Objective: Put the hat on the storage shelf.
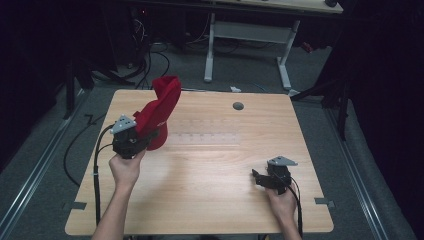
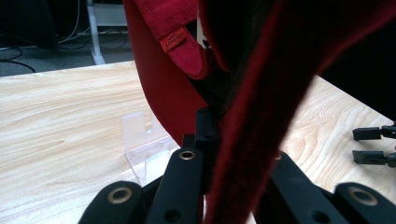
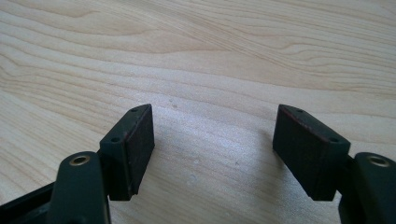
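A red cap [image 1: 161,107] hangs lifted above the left side of the wooden table [image 1: 215,170]. My left gripper [image 1: 146,138] is shut on its lower edge. In the left gripper view the red cap [image 2: 261,93] fills the upper half, its strap and small tag facing me, and the left gripper [image 2: 219,128] pinches the red cloth between its jaws. My right gripper [image 1: 257,176] rests low near the table's front right and stands open. In the right gripper view the right gripper [image 3: 212,140] has only bare wood between its pads.
A clear plastic stand [image 2: 142,142] sits on the table just beyond the cap, faintly visible as a transparent rack [image 1: 205,132] mid-table. A grey cable hole [image 1: 238,106] lies at the back. A white desk frame [image 1: 247,45] and cables stand on the floor behind.
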{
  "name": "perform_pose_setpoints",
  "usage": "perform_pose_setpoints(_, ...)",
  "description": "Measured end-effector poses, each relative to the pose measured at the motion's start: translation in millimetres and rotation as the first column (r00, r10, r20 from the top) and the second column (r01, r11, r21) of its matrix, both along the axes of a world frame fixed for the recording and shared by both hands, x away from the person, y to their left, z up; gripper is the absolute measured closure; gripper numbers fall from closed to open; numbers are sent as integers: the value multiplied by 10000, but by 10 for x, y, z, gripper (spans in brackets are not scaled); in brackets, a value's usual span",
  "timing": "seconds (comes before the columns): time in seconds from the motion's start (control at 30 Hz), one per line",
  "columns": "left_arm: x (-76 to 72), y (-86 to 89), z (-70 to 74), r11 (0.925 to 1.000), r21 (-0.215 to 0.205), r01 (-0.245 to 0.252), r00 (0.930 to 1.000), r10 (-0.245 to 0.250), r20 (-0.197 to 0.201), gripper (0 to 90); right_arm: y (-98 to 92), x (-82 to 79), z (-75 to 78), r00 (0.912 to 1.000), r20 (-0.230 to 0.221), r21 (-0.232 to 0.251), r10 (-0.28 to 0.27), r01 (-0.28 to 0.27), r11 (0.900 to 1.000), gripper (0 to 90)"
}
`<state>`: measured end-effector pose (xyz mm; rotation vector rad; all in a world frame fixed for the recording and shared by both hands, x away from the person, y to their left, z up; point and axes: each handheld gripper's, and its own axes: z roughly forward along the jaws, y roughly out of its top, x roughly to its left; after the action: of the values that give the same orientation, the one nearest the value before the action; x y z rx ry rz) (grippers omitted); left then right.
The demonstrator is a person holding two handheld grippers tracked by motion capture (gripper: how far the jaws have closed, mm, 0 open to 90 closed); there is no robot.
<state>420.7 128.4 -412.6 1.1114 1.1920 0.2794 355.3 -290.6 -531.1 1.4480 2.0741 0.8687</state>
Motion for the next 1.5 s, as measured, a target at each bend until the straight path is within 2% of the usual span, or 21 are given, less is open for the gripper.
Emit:
perform_pose_setpoints(0.17, 177, -23, -46, 9999, 21, -156, 9998, 156, -82, 850, 0, 0, 0, 10000, 0, -2, 2, -2, 10000, 296)
perform_pose_setpoints(0.27, 265, -29, -64, 9996, -176, -228, 9997, 227, -68, 850, 0, 0, 0, 10000, -1, 0, -1, 1, 10000, 296)
perform_pose_setpoints(0.33, 322, -55, -76, 9998, -19, -220, 9998, 219, -41, 850, 0, 0, 0, 10000, -1, -3, 0, 0, 10000, 296)
perform_pose_setpoints(0.4, 363, -96, -82, 9996, 190, -211, 9998, 211, 15, 851, 0, 0, 0, 10000, 1, -3, -1, 1, 10000, 296)
perform_pose_setpoints(0.5, 404, -123, -91, 9998, -33, -175, 9998, 176, 94, 850, 0, 0, 0, 10000, 3, -4, -3, 3, 10000, 296)
perform_pose_setpoints(0.6, 451, -152, -117, 9997, 49, -234, 9997, 233, 103, 850, 0, 0, 0, 10000, -1, -1, -2, 2, 10000, 296)
perform_pose_setpoints(0.8, 517, -168, -146, 9989, 35, -465, 9988, 465, 121, 850, 0, -1, 0, 10000, 2, 0, -4, 4, 10000, 296)
perform_pose_setpoints(0.97, 552, -176, -200, 9977, 302, -614, 9981, 612, 92, 850, 0, -1, 0, 10000, 1, 1, -4, 4, 10000, 296)
perform_pose_setpoints(1.13, 574, -207, -238, 9975, 270, -653, 9979, 654, -20, 850, 1, -1, 0, 10000, -2, 11, 0, 0, 10000, 296)
perform_pose_setpoints(1.23, 583, -236, -278, 9964, 478, -703, 9975, 707, -86, 850, 1, -2, 0, 10000, -2, 9, 2, -2, 10000, 296)
perform_pose_setpoints(1.37, 597, -250, -326, 9961, 374, -798, 9965, 806, -200, 850, 1, -3, 0, 10000, -1, 7, 6, -6, 10000, 296)
perform_pose_setpoints(1.5, 606, -282, -354, 9947, 523, -886, 9957, 898, -222, 849, 2, -4, 0, 10000, -6, 12, 6, -6, 10000, 296)
